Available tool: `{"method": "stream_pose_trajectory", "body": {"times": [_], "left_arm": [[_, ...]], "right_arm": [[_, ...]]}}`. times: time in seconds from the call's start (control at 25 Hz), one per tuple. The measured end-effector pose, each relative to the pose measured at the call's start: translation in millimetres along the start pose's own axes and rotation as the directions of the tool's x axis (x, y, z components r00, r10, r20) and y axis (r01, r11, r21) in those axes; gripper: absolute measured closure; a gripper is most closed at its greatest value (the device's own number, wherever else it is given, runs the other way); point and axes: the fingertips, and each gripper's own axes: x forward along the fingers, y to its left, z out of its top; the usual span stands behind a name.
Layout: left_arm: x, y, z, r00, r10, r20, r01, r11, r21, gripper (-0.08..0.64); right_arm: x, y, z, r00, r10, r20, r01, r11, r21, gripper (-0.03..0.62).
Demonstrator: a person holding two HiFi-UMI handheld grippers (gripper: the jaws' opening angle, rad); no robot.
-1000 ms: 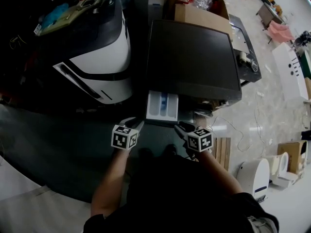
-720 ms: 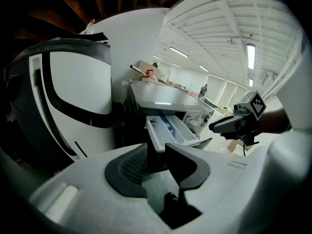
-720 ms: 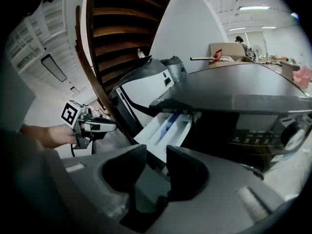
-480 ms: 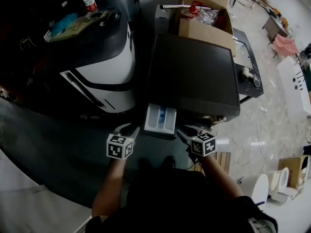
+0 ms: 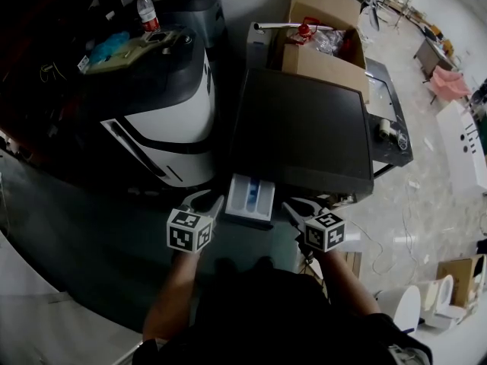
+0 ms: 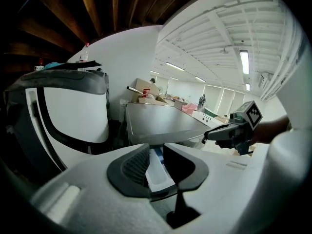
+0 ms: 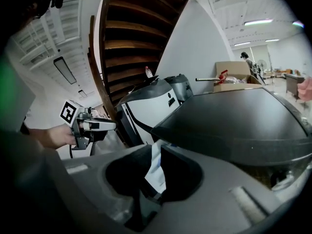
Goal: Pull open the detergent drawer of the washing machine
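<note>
The washing machine (image 5: 304, 128) has a dark top. Its white detergent drawer (image 5: 251, 198), with blue inside, stands pulled out at the front left corner. My left gripper (image 5: 209, 198) hovers just left of the drawer's front and my right gripper (image 5: 295, 204) just right of it, neither touching it. Both sets of jaws are closing with nothing between them. In the left gripper view the jaws (image 6: 156, 150) frame the drawer (image 6: 158, 177) beyond them, with the right gripper (image 6: 207, 138) alongside. The right gripper view shows its jaws (image 7: 157, 150), the drawer (image 7: 157, 174) and the left gripper (image 7: 109, 126).
A large white and black machine (image 5: 163, 120) stands left of the washer, with a water bottle (image 5: 144, 10) on top. Behind the washer sits a cardboard box (image 5: 327, 21). A wooden pallet (image 5: 354, 261) and a white appliance (image 5: 399, 306) lie at the lower right.
Both grippers have risen and come slightly back from the drawer's front corners, and their jaws have narrowed. The drawer stays pulled out.
</note>
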Motion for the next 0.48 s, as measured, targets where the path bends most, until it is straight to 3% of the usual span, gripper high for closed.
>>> {"method": "stream_pose_trajectory", "body": {"times": [0.12,0.24,0.48], "left_arm": [[-5,-7,16,0.999,0.001,0.036,-0.001,1.000,0.008,0.469],[-10,-12,31,0.997,0.010,0.075,-0.011,1.000,0.012,0.483],[-23,-13,59,0.989,0.029,0.148,-0.034,0.999,0.030,0.509]], "right_arm": [[-10,3,19,0.999,-0.005,0.050,0.005,1.000,-0.014,0.576],[-20,10,42,0.993,0.004,0.119,0.000,1.000,-0.029,0.589],[-38,42,91,0.962,0.113,0.249,-0.076,0.985,-0.154,0.590]]}}
